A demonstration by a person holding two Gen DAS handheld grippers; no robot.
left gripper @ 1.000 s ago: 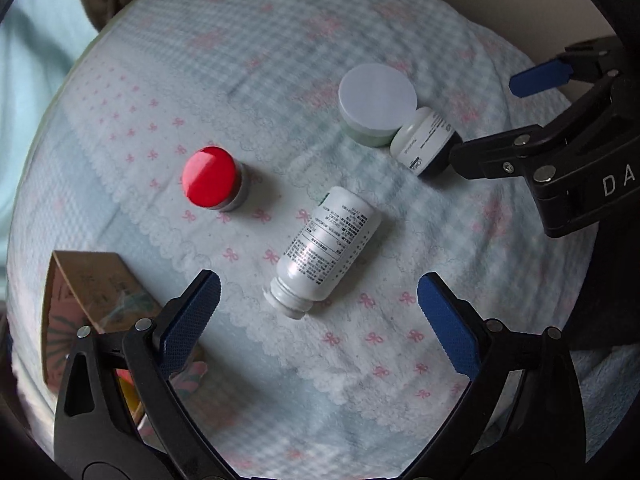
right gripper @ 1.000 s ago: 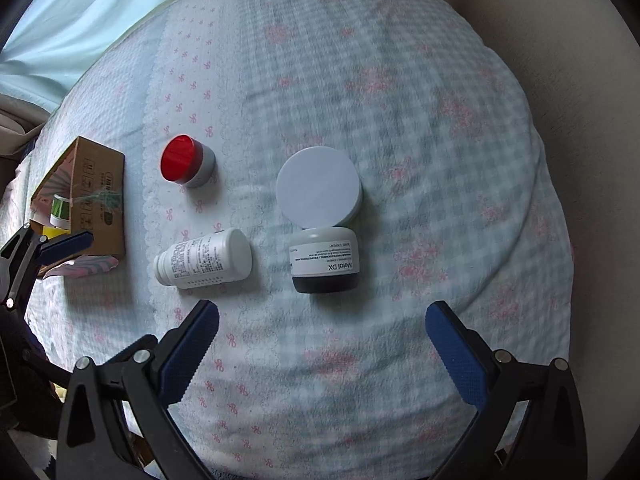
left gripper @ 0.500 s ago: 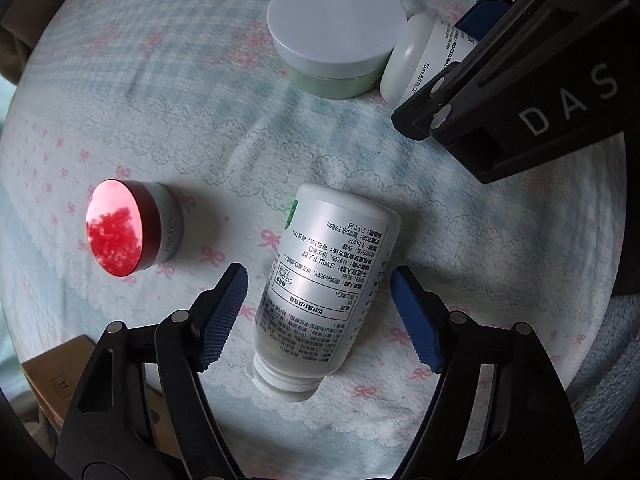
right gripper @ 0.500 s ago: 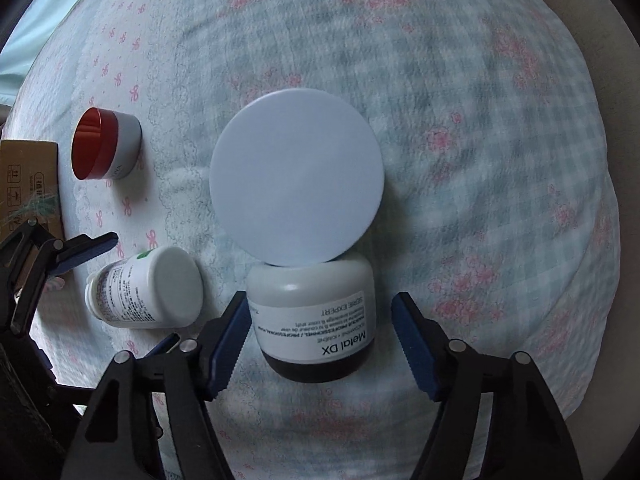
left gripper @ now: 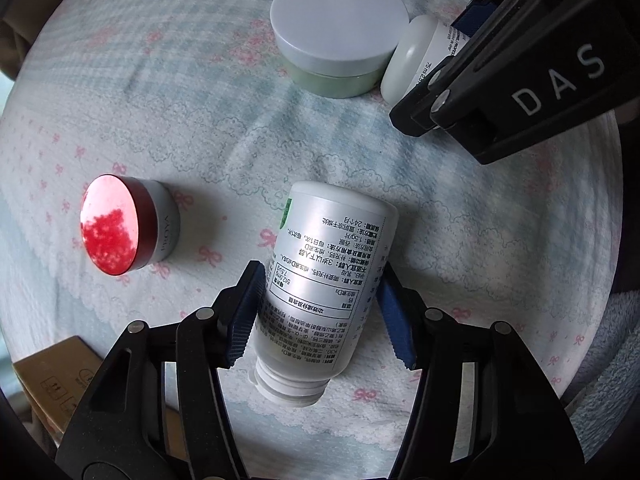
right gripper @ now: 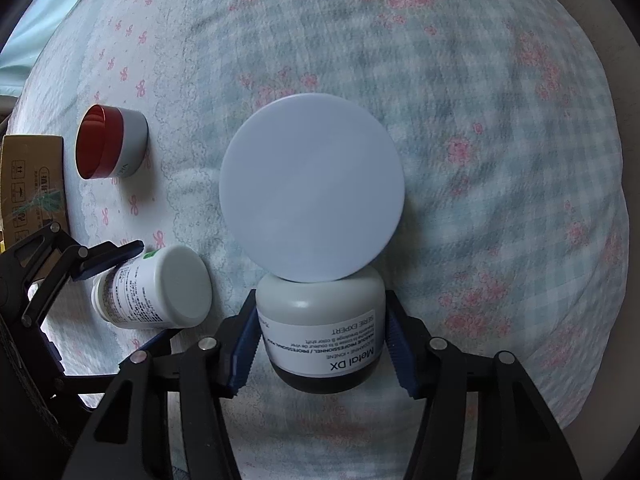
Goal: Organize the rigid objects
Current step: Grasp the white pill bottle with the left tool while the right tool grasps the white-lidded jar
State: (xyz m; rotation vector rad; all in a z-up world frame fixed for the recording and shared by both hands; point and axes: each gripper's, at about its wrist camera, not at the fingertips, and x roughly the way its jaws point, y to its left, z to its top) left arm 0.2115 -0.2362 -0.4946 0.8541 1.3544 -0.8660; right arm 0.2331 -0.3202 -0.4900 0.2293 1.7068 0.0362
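Observation:
A white pill bottle (left gripper: 324,264) lies on its side on the checked cloth, cap toward me. My left gripper (left gripper: 320,308) points straight down and is shut on it, blue pads pressing both flanks. A white "Metal DX" jar (right gripper: 320,320) with a black lid lies on its side against a wide green jar with a pale lid (right gripper: 312,184). My right gripper (right gripper: 320,344) has its jaws closing on the Metal DX jar, and both pads touch its sides. That jar's base (left gripper: 408,64) shows in the left wrist view beside the right gripper's black frame.
A small grey jar with a red lid (left gripper: 116,228) stands alone to the left on the cloth. A cardboard box (right gripper: 32,184) sits at the cloth's left edge. The pink-bowed, lace-trimmed cloth (left gripper: 160,100) stretches away beyond the jars.
Both grippers came down onto the cloth and shut from wide open. The left closed on the pill bottle, the right on the Metal DX jar.

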